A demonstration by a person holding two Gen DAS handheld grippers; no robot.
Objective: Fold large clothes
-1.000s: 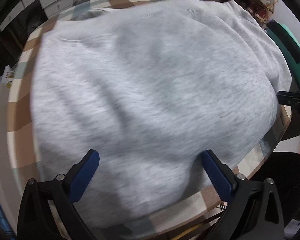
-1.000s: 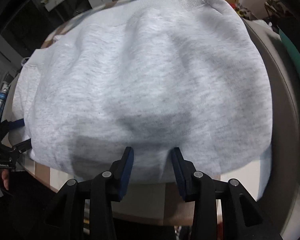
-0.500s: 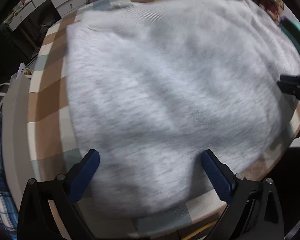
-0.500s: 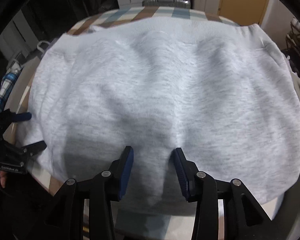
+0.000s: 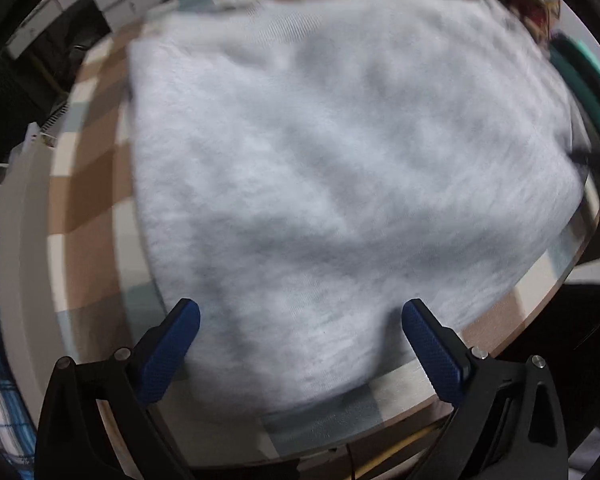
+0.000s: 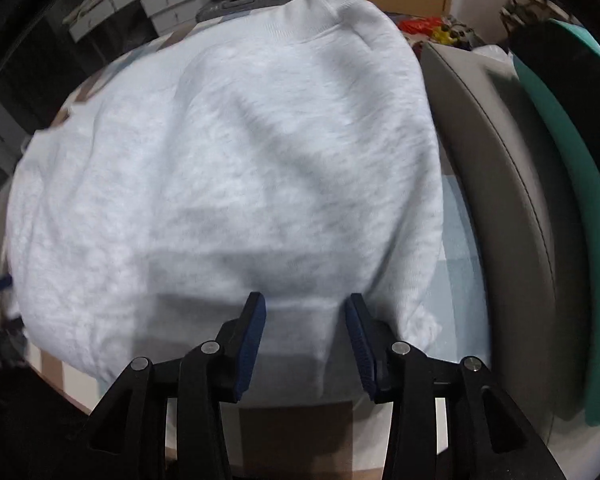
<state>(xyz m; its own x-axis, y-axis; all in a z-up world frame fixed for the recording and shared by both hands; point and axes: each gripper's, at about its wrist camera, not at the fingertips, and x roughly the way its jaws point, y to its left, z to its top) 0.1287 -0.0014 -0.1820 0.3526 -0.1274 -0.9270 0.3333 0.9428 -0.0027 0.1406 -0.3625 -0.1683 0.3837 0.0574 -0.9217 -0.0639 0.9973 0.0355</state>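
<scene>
- We see our left gripper [image 5: 300, 316] angled steeply down, jaws spread wide, clamping nothing.
- Our right gripper [image 6: 306, 306] tilts down too, its jaws part-open, straddling cloth without pinching it.
- The grey sweatshirt [image 5: 340, 168] lies spread over the checked table [image 5: 88, 184] just ahead of both.

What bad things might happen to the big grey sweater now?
The grey sweater reaches close to the checked table edge near the right gripper, so a tug might drag it off. Both grippers look open over the near hem, the left gripper wider, so a squeeze may catch only one layer and the fold could come out crooked.
</scene>
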